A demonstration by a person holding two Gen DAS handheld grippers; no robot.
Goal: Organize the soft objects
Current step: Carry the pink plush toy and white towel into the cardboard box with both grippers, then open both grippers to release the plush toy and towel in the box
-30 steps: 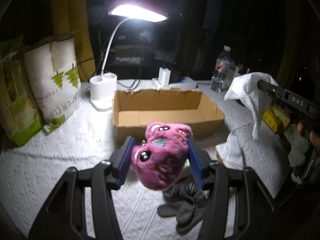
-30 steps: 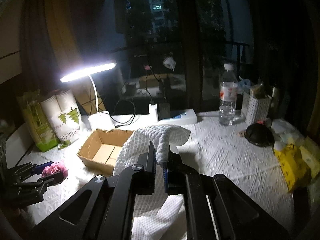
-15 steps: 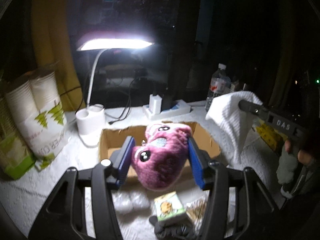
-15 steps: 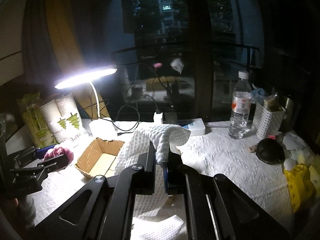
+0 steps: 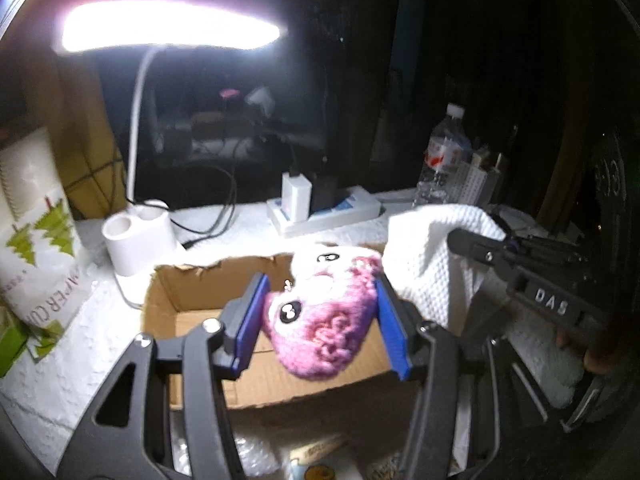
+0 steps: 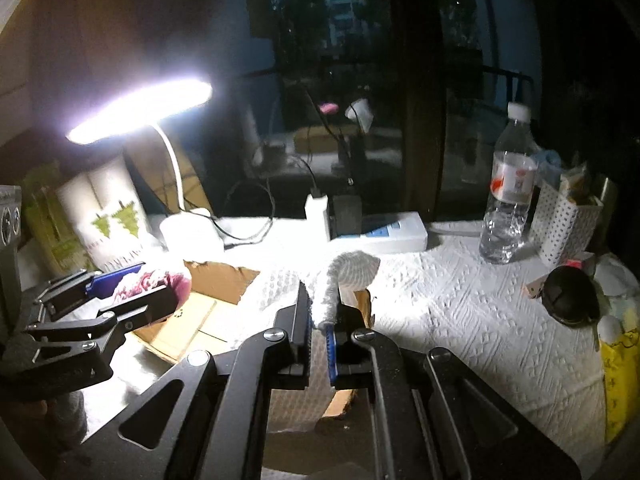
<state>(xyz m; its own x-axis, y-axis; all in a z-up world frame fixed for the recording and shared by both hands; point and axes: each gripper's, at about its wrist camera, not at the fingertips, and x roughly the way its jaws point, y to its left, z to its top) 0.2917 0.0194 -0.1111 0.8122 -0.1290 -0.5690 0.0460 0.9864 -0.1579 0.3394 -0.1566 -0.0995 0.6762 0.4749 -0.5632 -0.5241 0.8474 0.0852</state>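
My L gripper (image 5: 320, 320) clamped on pink plush toy (image 5: 320, 332) over cardboard box (image 5: 192, 292); R gripper (image 6: 319, 344) pinching white waffle towel (image 6: 352, 268) at box's rim.

1. The left gripper (image 5: 318, 320) fills the lower centre of the left wrist view, its black arms reaching up from the bottom edge. Its blue pads (image 5: 251, 322) stand fairly wide apart, pressed against either side of a pink plush toy (image 5: 324, 320) clamped between them.
2. In the right wrist view, the left gripper (image 6: 132, 286) lies at the left edge, pointing right and roughly level.
3. The right gripper (image 6: 319, 330) rises from the bottom centre of the right wrist view, jaws nearly closed, pinching a fold of white towel (image 6: 344, 276).
4. In the left wrist view, the right gripper (image 5: 476, 246) enters from the right edge, angled toward the upper left, with fingers (image 5: 600, 356) of the holding hand visible at the right.
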